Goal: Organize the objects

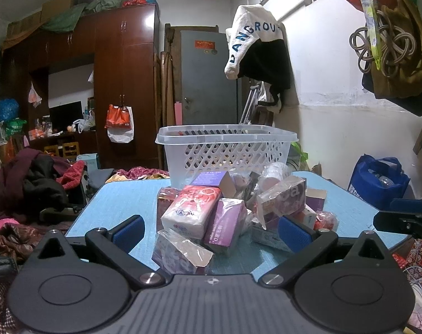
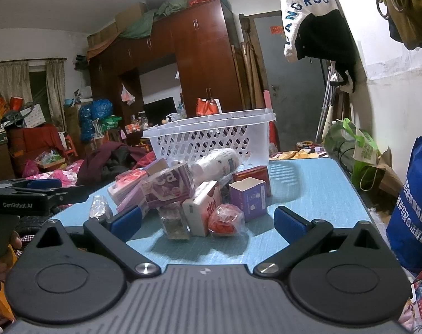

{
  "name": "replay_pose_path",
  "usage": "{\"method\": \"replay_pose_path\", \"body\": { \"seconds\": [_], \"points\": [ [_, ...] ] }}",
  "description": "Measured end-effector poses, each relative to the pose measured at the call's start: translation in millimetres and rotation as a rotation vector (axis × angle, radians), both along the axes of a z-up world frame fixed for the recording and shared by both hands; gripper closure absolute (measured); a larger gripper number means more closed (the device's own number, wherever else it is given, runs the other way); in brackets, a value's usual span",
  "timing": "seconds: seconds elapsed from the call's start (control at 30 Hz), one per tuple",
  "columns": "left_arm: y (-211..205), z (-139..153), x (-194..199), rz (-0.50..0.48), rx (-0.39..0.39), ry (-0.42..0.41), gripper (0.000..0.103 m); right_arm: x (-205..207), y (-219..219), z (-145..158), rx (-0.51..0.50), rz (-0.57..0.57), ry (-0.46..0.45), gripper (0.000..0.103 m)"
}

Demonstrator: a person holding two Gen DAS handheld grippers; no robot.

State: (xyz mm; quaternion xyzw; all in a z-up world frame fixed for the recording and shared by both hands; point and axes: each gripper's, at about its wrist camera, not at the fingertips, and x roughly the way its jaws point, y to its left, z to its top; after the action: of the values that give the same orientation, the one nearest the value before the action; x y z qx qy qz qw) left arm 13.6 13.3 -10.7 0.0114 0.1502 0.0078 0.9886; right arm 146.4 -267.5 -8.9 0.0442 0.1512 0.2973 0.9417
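Note:
A heap of small packets and boxes lies on a blue table (image 1: 122, 203) in front of a white perforated basket (image 1: 227, 150). Nearest my left gripper (image 1: 211, 231) are a red-and-white tissue pack (image 1: 191, 208), a purple carton (image 1: 225, 225) and a clear-wrapped purple box (image 1: 180, 253). The left gripper is open, its blue pads either side of the heap's near end. My right gripper (image 2: 208, 222) is open too, in front of a red ball in plastic (image 2: 225, 220), a white-and-red carton (image 2: 201, 208) and a purple open box (image 2: 248, 197). The basket (image 2: 211, 139) stands behind them.
The other gripper shows at the right edge (image 1: 405, 217) of the left wrist view and at the left edge (image 2: 30, 194) of the right wrist view. A blue bag (image 2: 414, 208) stands right of the table. Clothes (image 1: 30, 186) pile up to the left. Bare table (image 2: 308, 189) lies right of the heap.

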Motion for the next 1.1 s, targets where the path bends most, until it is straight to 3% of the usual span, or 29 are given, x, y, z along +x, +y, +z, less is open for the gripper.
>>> {"method": "replay_pose_path", "body": {
  "seconds": [0.83, 0.97, 1.1],
  "points": [
    [2.3, -3.3, 3.4, 0.006, 0.004, 0.008, 0.0, 0.9, 0.2, -1.0, -0.01, -0.013, -0.003, 0.0],
    [16.3, -11.9, 6.3, 0.045, 0.029, -0.006, 0.0, 4.8, 3.3, -8.1, -0.03, -0.012, -0.006, 0.0],
    [46.0, -26.1, 9.1, 0.055, -0.019, 0.013, 0.001, 14.9, 8.1, -22.6, -0.044, -0.037, 0.011, 0.006]
  ]
}}
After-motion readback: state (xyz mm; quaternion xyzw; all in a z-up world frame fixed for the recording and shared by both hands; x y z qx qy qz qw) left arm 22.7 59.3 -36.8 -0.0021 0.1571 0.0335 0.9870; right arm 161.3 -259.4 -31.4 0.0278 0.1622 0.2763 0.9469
